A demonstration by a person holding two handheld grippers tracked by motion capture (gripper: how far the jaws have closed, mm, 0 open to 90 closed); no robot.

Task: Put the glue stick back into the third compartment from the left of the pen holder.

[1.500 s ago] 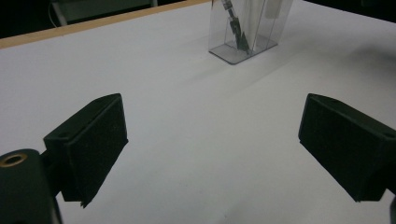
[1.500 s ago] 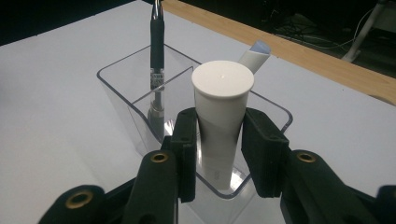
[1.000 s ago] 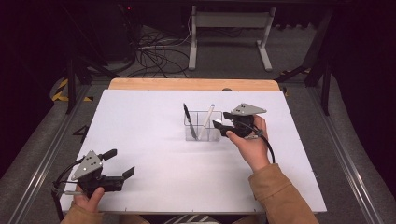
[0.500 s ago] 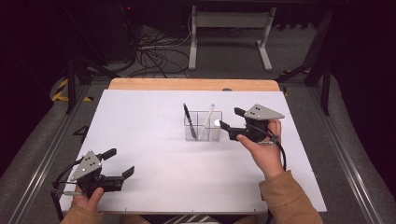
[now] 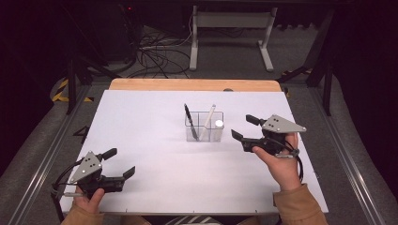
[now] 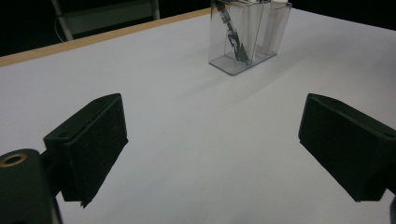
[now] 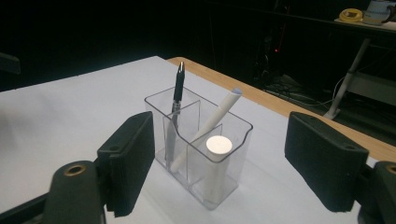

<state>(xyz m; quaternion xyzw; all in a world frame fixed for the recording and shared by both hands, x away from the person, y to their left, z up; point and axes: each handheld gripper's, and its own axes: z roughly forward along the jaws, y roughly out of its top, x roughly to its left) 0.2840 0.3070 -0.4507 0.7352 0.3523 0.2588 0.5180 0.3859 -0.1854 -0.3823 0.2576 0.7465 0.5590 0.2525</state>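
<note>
A clear compartmented holder (image 5: 211, 137) stands at the middle of the white table (image 5: 150, 117). It holds a black pen (image 5: 188, 117), a slanted white pen (image 5: 210, 117) and a white capped cylinder (image 5: 219, 123). My right gripper (image 5: 241, 126) is just right of the holder, and its jaws have just been opening. They are open with nothing between them. In the right gripper view the holder (image 7: 243, 123) sits close ahead of the right gripper (image 7: 224, 158). My left gripper (image 5: 122, 161) rests open near the front left corner; in its own view the left gripper (image 6: 212, 149) faces the far holder (image 6: 266, 32).
A wooden strip (image 5: 192, 85) borders the table's far edge. Beyond it lie floor cables (image 5: 155, 51) and a grey table frame (image 5: 230, 28). Metal rails (image 5: 42, 164) run along both sides of the table.
My right gripper has drawn back to the right, away from the holder, and its jaws have spread wider. The left gripper has stayed where it was.
</note>
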